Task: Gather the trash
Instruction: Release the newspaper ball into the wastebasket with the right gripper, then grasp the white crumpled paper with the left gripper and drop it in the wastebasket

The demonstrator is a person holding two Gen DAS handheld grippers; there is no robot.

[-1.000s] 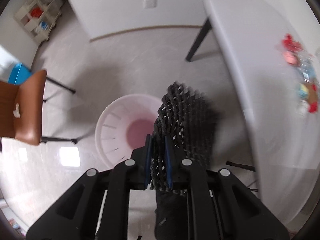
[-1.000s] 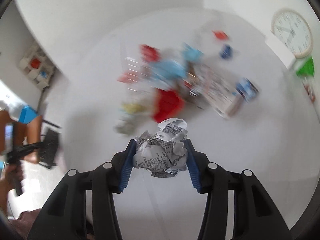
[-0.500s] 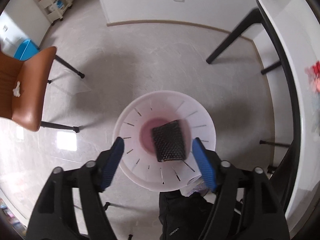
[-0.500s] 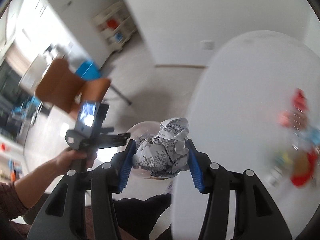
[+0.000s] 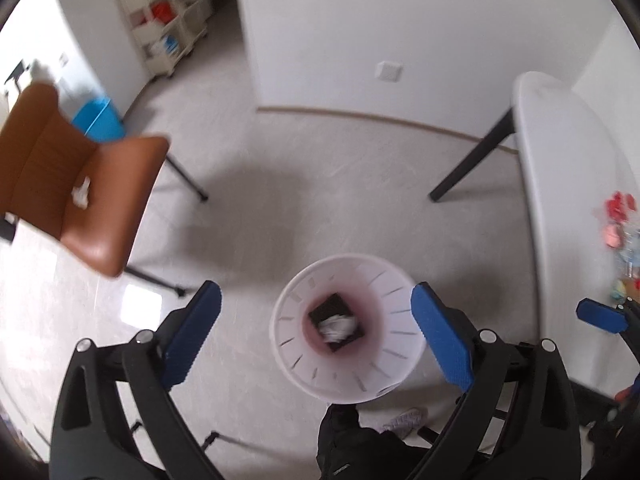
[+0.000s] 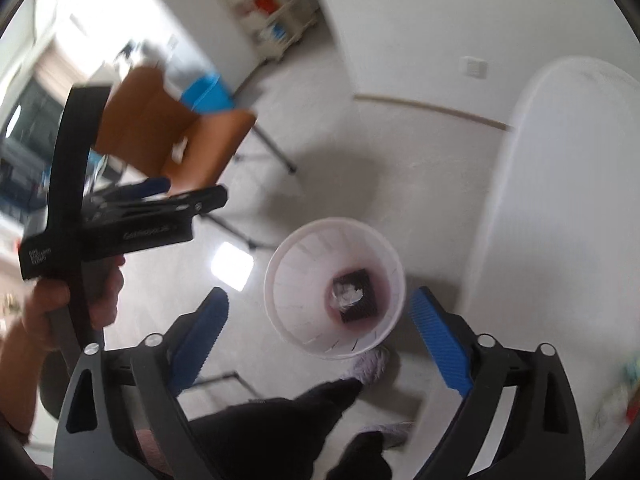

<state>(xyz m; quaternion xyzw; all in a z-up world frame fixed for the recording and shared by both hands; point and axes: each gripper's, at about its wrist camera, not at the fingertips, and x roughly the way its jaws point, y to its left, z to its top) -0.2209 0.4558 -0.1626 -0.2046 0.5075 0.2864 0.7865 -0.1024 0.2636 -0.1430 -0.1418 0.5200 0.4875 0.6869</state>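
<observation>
A white slotted bin [image 5: 384, 364] [image 6: 296, 312] stands on the floor beside the table. In its bottom lies a black mesh piece [image 5: 334, 305] [image 6: 366, 308] with a crumpled paper ball [image 5: 338, 326] [image 6: 347, 295] on top. My left gripper [image 5: 314, 290] hangs over the bin, its jaws opening with nothing between them. My right gripper [image 6: 319, 295] is also above the bin, jaws opening and empty. One blue pad of the right gripper [image 5: 600, 316] shows at the right edge of the left wrist view. A hand holds the left gripper [image 6: 188, 192] up at the left of the right wrist view.
The white table [image 5: 560, 168] [image 6: 560, 168] runs along the right, with several coloured wrappers [image 5: 618, 208] on it. A brown chair [image 5: 80, 184] [image 6: 192, 136] with a white scrap [image 5: 80, 196] stands at the left. The person's dark trouser leg [image 5: 352, 440] and shoe [image 5: 404, 420] are just below the bin.
The left gripper opened and the black mesh piece dropped into the bin. The right gripper swung from the table to over the bin and opened; the paper ball now lies on the mesh.
</observation>
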